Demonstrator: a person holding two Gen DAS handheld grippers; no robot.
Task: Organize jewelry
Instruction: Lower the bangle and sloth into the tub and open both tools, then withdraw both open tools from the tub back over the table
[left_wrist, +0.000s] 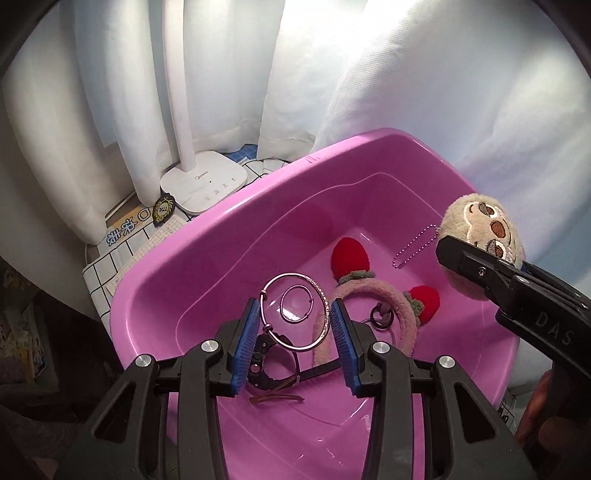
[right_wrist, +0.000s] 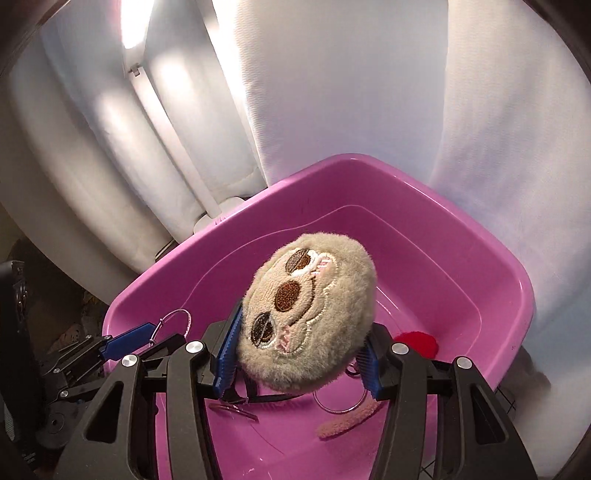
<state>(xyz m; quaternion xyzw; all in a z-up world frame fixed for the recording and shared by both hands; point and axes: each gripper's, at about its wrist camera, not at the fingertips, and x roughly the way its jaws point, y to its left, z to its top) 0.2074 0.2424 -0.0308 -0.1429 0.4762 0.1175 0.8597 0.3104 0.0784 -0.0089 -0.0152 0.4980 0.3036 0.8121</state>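
Observation:
A pink plastic tub (left_wrist: 229, 236) holds jewelry. My left gripper (left_wrist: 295, 314) is shut on a large silver bangle (left_wrist: 321, 299) and holds it above the tub floor; it also shows in the right wrist view (right_wrist: 177, 317). A smaller ring (left_wrist: 296, 305) shows through the bangle. My right gripper (right_wrist: 299, 332) is shut on a beige plush sloth-face charm (right_wrist: 306, 314) over the tub (right_wrist: 424, 236); the charm (left_wrist: 480, 236) has a bead chain (left_wrist: 415, 247) hanging from it. A pink headband (left_wrist: 399, 314) with red strawberries, a black watch (left_wrist: 269, 365) and a brown hair clip (left_wrist: 275, 398) lie in the tub.
A white desk lamp base (left_wrist: 207, 184) and its post stand behind the tub on a checked cloth (left_wrist: 110, 258). White curtains (left_wrist: 332, 74) hang close behind. A black and gold badge (left_wrist: 163, 209) lies by the lamp base.

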